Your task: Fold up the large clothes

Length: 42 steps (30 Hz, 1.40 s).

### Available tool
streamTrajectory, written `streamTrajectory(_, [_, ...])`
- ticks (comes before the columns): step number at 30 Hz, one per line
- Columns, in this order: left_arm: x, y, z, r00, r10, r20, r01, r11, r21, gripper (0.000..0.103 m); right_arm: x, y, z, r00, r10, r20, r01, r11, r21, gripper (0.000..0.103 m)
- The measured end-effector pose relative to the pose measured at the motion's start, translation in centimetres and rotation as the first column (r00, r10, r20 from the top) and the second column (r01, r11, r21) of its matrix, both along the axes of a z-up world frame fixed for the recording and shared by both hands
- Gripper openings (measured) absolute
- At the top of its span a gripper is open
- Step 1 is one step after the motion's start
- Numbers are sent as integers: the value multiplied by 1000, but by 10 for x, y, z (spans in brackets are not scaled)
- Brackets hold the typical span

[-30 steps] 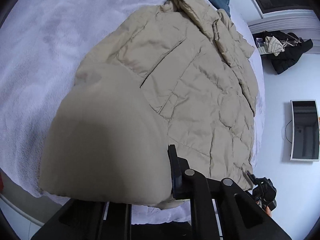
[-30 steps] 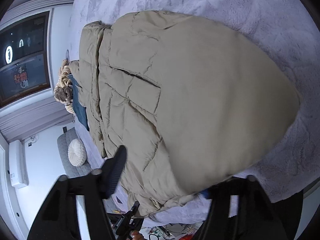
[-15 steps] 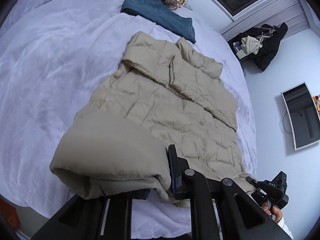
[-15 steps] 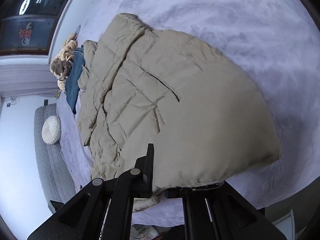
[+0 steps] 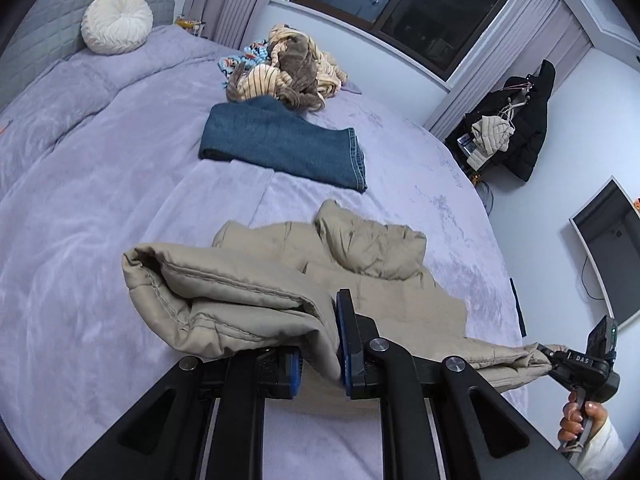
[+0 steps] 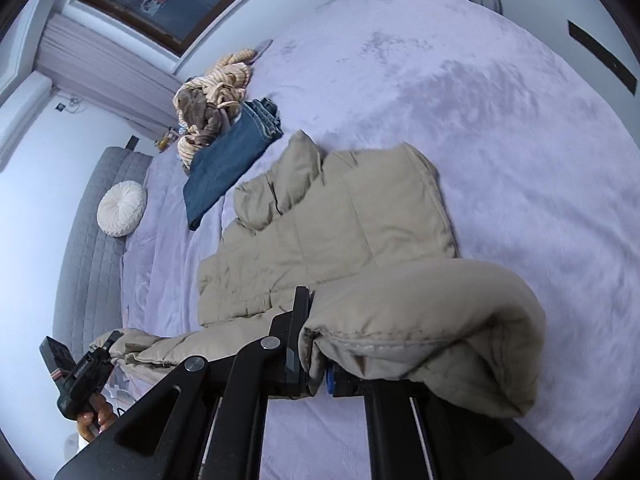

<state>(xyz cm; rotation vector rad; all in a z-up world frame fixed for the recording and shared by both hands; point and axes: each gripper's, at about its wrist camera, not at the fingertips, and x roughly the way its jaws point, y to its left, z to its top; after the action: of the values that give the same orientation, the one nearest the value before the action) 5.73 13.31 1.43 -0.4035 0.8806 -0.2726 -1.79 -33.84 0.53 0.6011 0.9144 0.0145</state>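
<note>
So the beige puffer jacket [image 5: 360,288] is lying on the lilac bedspread [image 5: 100,208], toward the bed's near edge, with its hem end lifted off the bed. The left gripper [image 5: 318,344] is clamped tight on one corner of the hem, the padded fabric bunched up between its blue pads [image 5: 342,340] and flopping over to the left in that view. The right gripper [image 6: 316,360] is pinched shut on the other hem corner, and the stuffing bulges out in a fat roll to its right. The stretch of hem between the two hangs pretty taut. The collar end [image 6: 296,176] sits flat on the bedspread, pointing at a folded pair of jeans [image 5: 284,144] further up the bed, near it but apart. Behind the jeans there's a messy heap of striped and brown clothes [image 5: 288,68] by the bed's far edge, and a round white cushion [image 5: 116,22] leans against the grey headboard [image 6: 96,248] in the far left corner. A dark window [image 5: 404,4] is on the wall behind.
</note>
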Motion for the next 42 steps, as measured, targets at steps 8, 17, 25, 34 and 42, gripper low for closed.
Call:
streamTrajectory(8, [104, -19, -41, 997, 63, -44, -60, 996, 65, 16, 117, 0, -2, 997, 64, -35, -67, 990, -124, 7])
streamTrajectory(17, [188, -40, -135, 991, 14, -131, 5, 990, 141, 16, 190, -16, -77, 996, -45, -82, 35, 992, -125, 7])
streamTrajectory(25, [217, -51, -186, 985, 4, -171, 28, 983, 180, 16, 215, -29, -129, 988, -95, -123, 84, 992, -90, 7])
streamTrajectory(34, [193, -34, -131, 997, 71, 17, -73, 958, 278, 103, 217, -31, -105, 991, -89, -103, 86, 995, -41, 39])
streamTrajectory(42, [186, -70, -135, 994, -106, -38, 112, 967, 228, 71, 197, 1, -92, 998, 16, -67, -19, 999, -45, 25])
